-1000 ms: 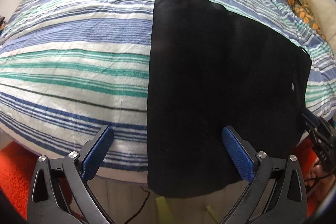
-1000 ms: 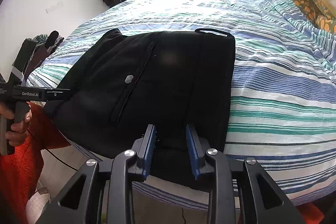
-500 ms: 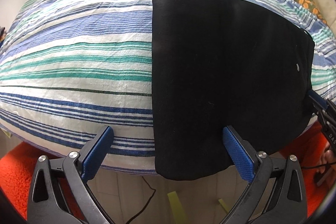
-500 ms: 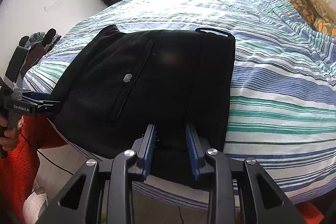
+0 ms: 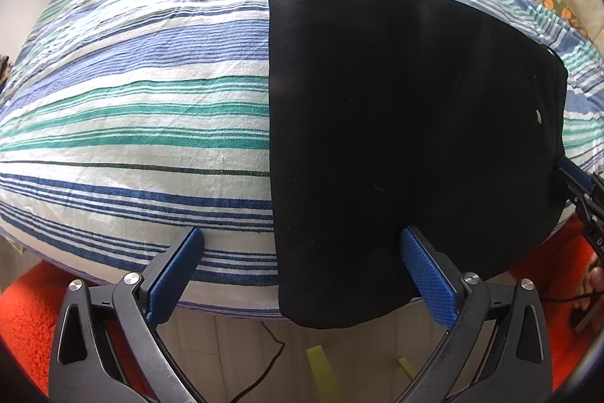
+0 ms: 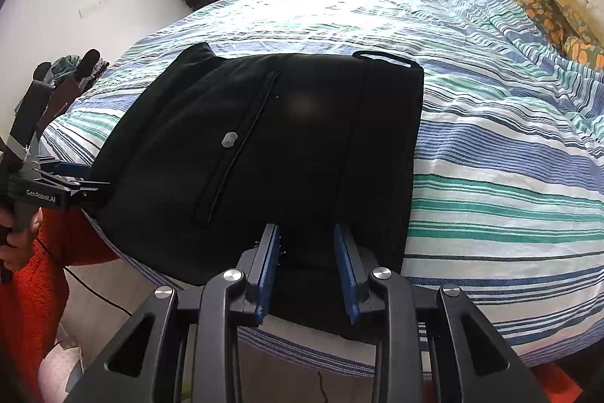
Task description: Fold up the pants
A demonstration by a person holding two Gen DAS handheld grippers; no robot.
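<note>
The black pants (image 5: 407, 138) are lying on the striped bed (image 5: 132, 123), filling the centre and right of the left wrist view and the centre left of the right wrist view, with their near edge hanging over the bed's edge at the bottom of both frames. They are looking already folded into a compact, roughly rectangular stack, with a zipper line and a small pale tag showing at centre left of the right wrist view and a loop at the top edge; judging from that, most of the folding is done and at most one more fold or a smoothing pass is left. The left gripper (image 5: 302, 270) is sitting at the bottom of its frame with fingers spread wide apart, one over the striped cover and one over the pants' near edge, gripping nothing. The right gripper (image 6: 307, 270) is sitting at bottom centre, its fingers partly apart over the hanging edge, with cloth lying between them but not pinched. No containers are showing in either view.
</note>
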